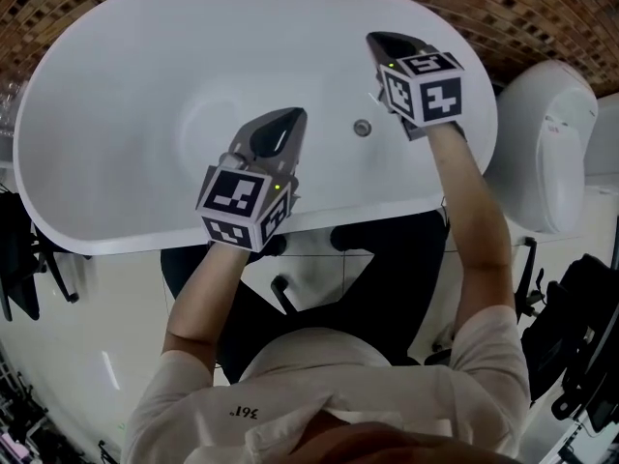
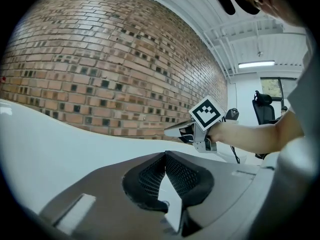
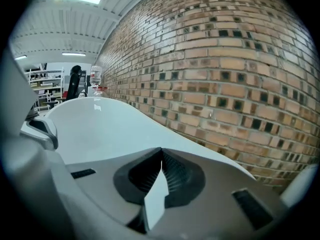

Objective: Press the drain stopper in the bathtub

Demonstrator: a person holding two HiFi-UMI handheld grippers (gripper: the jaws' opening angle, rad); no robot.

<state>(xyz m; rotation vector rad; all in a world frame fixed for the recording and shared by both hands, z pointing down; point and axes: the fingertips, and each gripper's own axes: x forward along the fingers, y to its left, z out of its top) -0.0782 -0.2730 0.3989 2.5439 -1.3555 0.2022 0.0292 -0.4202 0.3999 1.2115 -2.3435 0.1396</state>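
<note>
The left gripper [image 1: 282, 122] hangs over the white bathtub [image 1: 116, 114] with its jaws shut tip to tip and nothing between them. Its own view shows only the pale tub wall past the closed tips. The right gripper [image 1: 384, 43] is shut in the same way and empty, with its tips reaching toward the far rim. The drain stopper [image 1: 363, 128], a small round metal disc on the tub floor, lies between the two grippers. It sits off to the right of the left jaws and back behind the right jaws' tips, on their left side. Neither gripper touches it. Ahead of both pairs of jaws, beyond the tub's rim, rises a brick wall [image 3: 225, 59]. A bottle [image 3: 96, 77] stands far off to the left of the right jaws, at the tub's end.
</note>
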